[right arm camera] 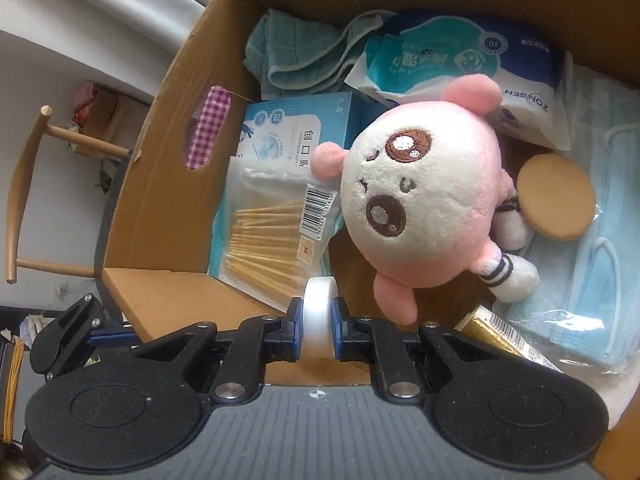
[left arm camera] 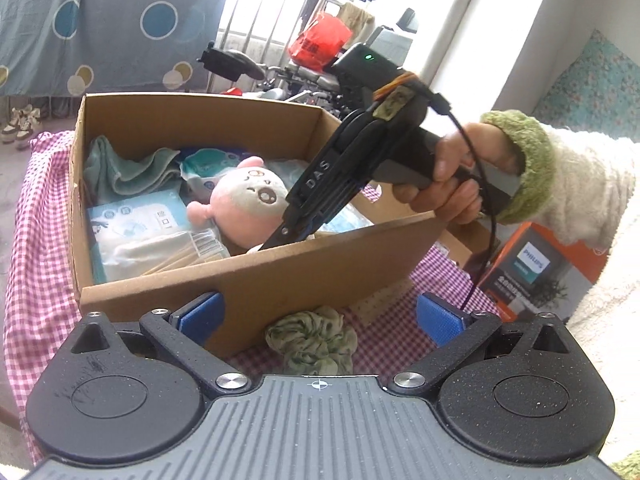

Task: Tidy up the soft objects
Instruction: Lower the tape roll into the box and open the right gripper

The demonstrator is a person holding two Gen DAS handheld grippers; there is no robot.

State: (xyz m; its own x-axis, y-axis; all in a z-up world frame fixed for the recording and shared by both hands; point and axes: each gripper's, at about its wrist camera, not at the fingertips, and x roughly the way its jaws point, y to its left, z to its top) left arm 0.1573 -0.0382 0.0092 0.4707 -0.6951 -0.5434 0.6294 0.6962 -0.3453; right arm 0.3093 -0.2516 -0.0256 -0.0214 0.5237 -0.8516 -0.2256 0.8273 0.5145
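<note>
Your right hand-held gripper point(right arm camera: 318, 326) clamps a white tape roll point(right arm camera: 318, 312) above the filled cardboard box point(left arm camera: 280, 276); your left hand-held gripper point(left arm camera: 318, 316), wide and empty, faces the green scrunchie point(left arm camera: 312, 340) left on the bench point(left arm camera: 384, 328).

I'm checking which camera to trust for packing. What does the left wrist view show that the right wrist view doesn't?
Only the left wrist view: the green scrunchie on the checked cloth outside the box, the open left gripper above it, and the person's hand holding the right gripper.

Only the right wrist view: the white roll clamped in the right gripper, the tan round pad and the blue masks.

Both: the cardboard box, the pink plush toy and the cotton swabs.
</note>
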